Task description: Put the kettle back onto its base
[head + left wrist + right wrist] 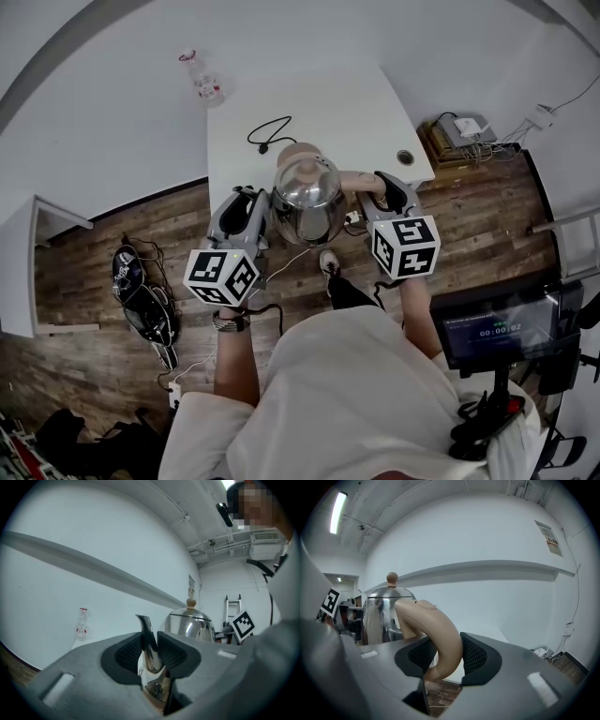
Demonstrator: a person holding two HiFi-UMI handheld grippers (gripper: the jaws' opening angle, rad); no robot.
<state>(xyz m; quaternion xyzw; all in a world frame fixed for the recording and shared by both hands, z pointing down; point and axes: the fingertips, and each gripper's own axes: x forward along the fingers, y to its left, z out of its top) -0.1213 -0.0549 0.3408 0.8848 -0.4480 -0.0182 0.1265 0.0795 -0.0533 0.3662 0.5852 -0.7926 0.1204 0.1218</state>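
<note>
A shiny steel kettle (307,199) with a wooden lid knob (298,154) hangs over the near edge of the white table (356,103), carried between both grippers. My left gripper (265,214) is shut on the kettle's spout (148,641), and the pads (174,654) press it from both sides. My right gripper (371,193) is shut on the tan handle (437,632), which curves down between its pads (474,656). The kettle body (379,613) shows to the left of the handle. A black cord (270,134) lies on the table behind the kettle. I cannot make out the base.
A small clear bottle (202,80) stands at the table's far left corner, and shows again as the bottle (82,624) in the left gripper view. A round cable hole (405,157) sits near the table's right edge. Shoes (141,300) lie on the wooden floor at left. A monitor (497,328) stands at right.
</note>
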